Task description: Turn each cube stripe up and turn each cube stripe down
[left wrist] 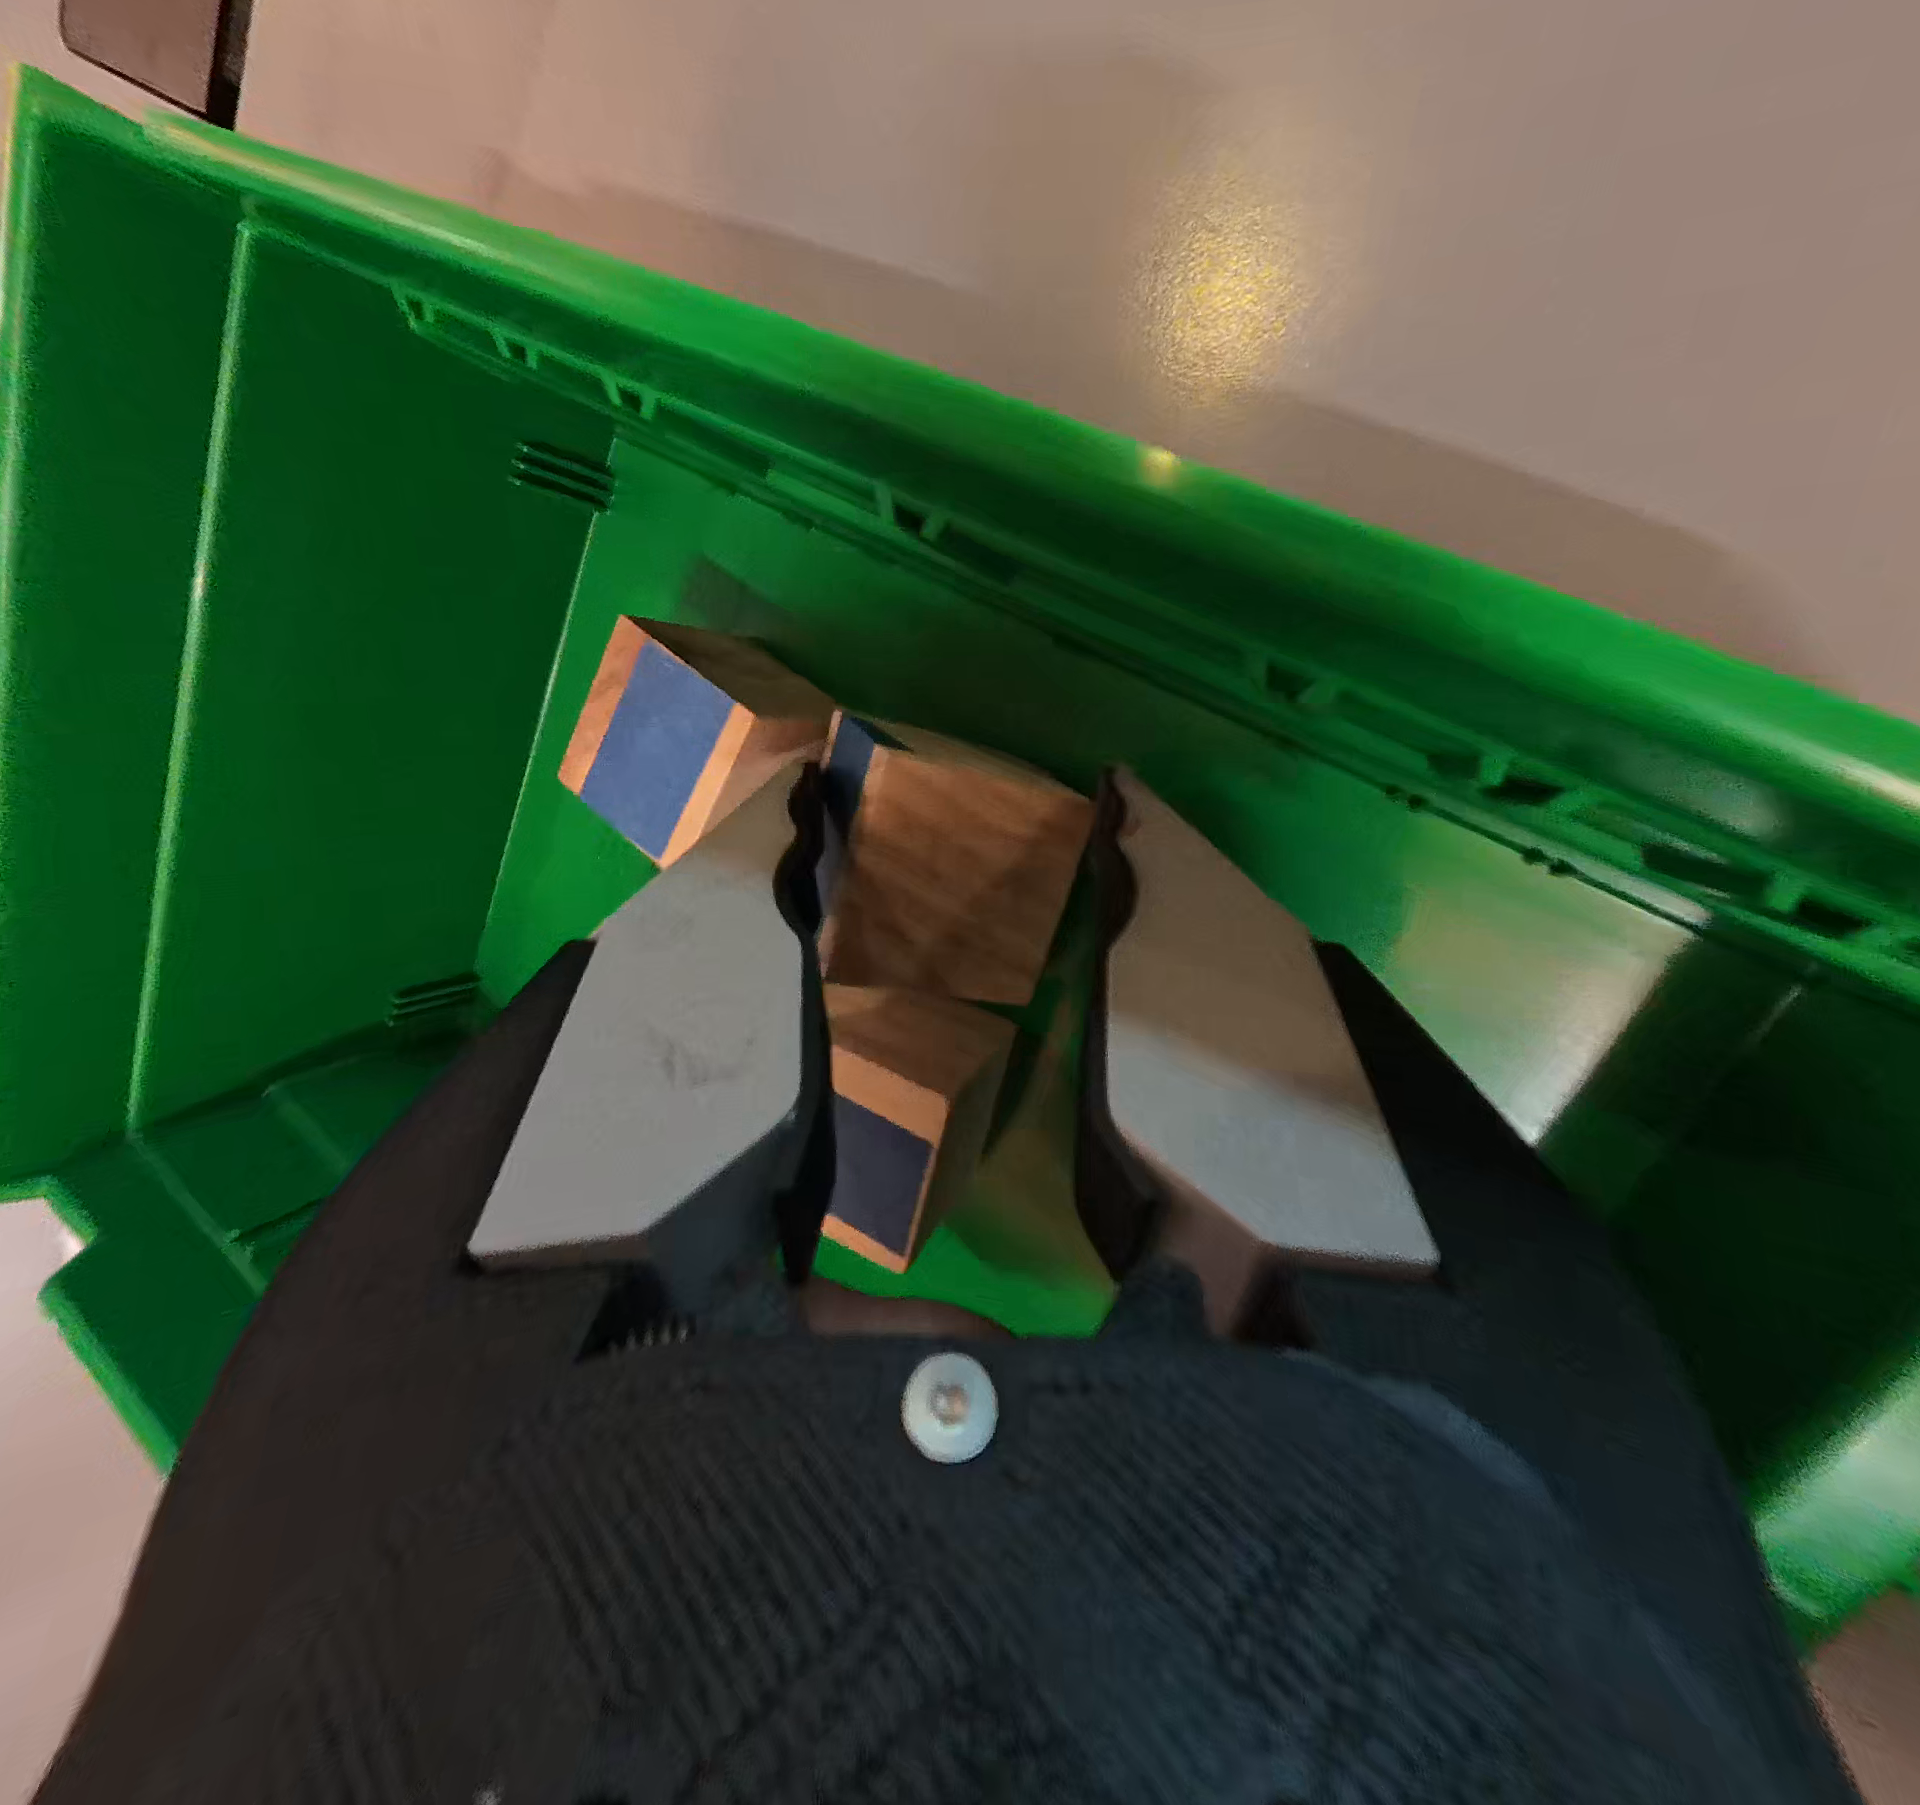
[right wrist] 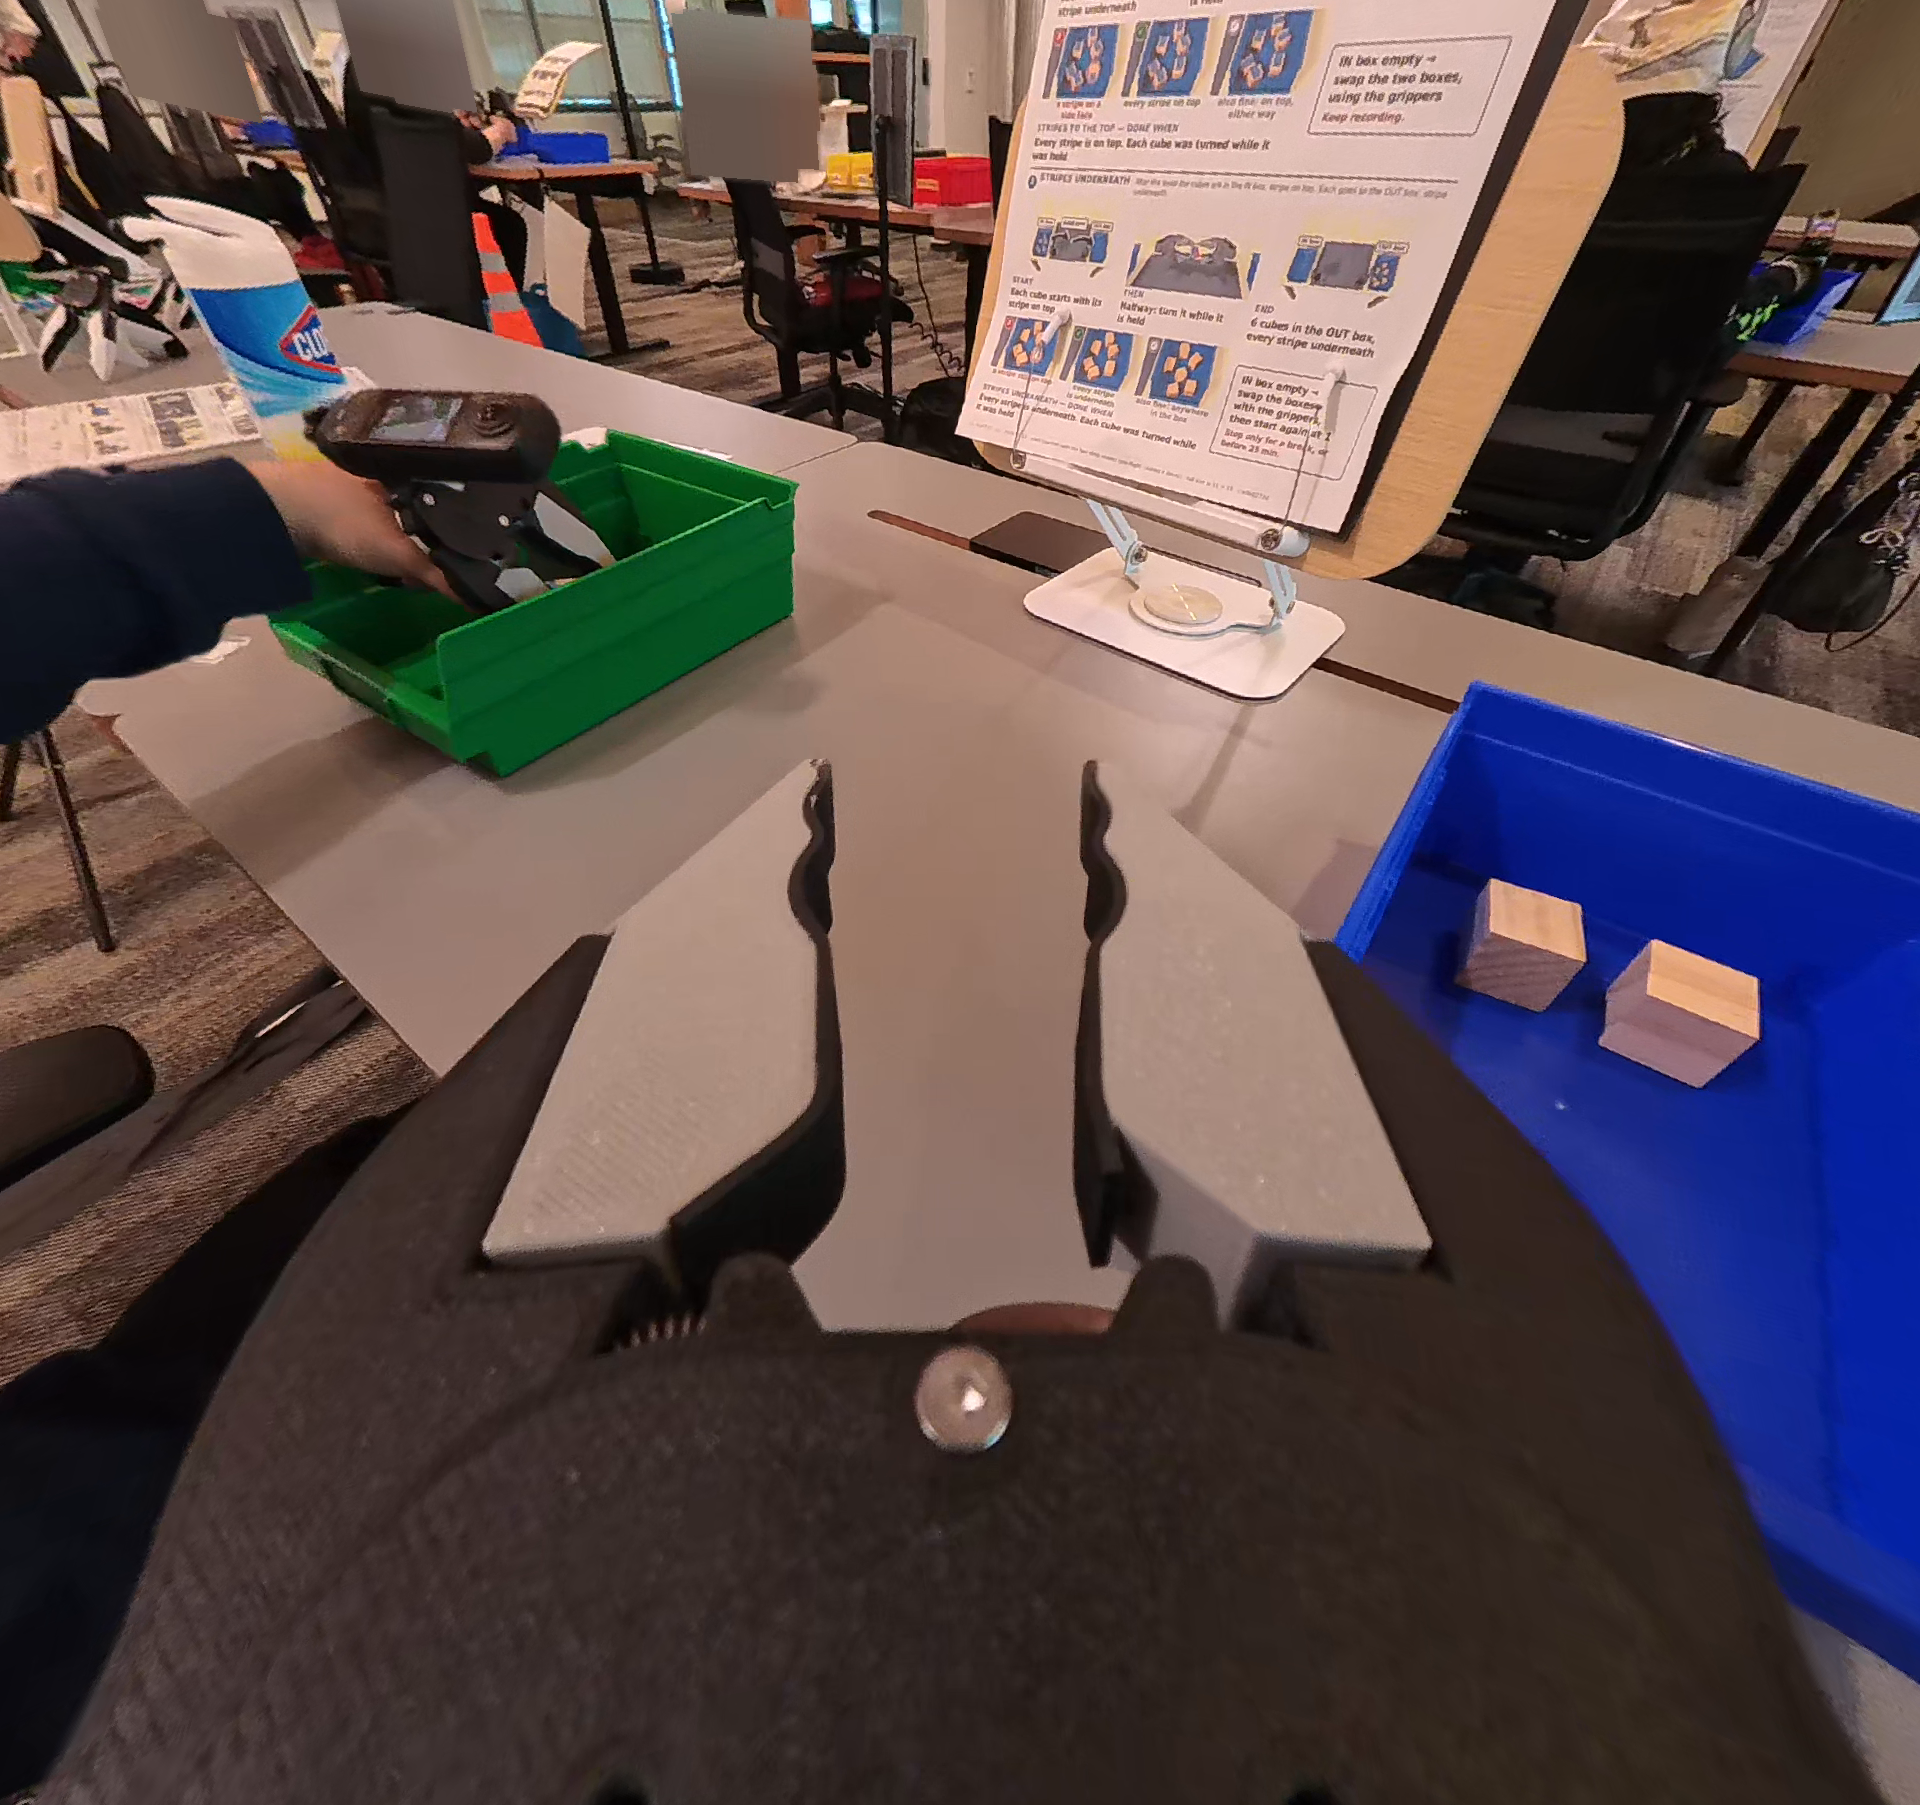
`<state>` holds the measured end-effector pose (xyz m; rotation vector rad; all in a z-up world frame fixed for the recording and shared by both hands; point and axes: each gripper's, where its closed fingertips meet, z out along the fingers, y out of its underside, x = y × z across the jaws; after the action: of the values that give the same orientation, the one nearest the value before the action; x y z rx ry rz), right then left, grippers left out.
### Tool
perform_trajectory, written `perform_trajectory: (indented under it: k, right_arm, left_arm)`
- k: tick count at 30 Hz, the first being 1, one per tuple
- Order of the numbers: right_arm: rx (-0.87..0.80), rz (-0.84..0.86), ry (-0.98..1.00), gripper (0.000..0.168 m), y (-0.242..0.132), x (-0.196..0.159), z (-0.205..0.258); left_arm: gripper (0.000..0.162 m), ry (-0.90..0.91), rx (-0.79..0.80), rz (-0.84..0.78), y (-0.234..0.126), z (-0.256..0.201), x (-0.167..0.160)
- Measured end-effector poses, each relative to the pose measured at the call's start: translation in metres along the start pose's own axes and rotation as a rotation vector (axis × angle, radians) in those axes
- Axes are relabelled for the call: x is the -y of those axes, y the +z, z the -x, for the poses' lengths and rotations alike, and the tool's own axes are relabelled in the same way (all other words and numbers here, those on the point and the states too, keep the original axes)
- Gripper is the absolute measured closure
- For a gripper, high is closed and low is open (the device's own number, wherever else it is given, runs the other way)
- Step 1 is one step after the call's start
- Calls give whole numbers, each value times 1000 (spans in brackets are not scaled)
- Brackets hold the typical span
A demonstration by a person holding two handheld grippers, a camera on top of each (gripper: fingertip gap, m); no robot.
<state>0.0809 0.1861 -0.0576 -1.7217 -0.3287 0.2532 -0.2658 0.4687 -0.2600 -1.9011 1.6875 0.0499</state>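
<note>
In the left wrist view, three wooden cubes with blue stripes lie in a corner of the green bin. My left gripper is open inside the bin, one jaw on each side of the middle cube, close to its sides. A second cube lies to its left with the stripe facing me. A third cube lies nearer, between my fingers. My right gripper is open and empty above the grey table. Two cubes sit in the blue bin, no stripe showing.
The green bin stands at the table's left with the left gripper dipped in it. An instruction board on a white stand is at the back, with a dark phone beside it. A wipes canister stands far left.
</note>
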Motion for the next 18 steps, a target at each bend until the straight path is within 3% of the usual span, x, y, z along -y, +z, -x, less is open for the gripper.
perform_trajectory:
  k: [5, 9, 14, 18]
  right_arm:
    - [6, -21, -15, 124, -8, 7, 5]
    - [8, -43, -26, 124, -18, 13, 7]
    - [133, 17, 38, 122, -7, 1, 27]
    - [281, 61, 34, 121, 13, -11, 69]
  left_arm:
    - [112, 28, 119, -16, -12, 4, -5]
    - [113, -18, 242, -134, -47, 10, 0]
    - [112, -184, 339, -499, -120, -9, 43]
    - [113, -45, 381, -824, -181, -71, 102]
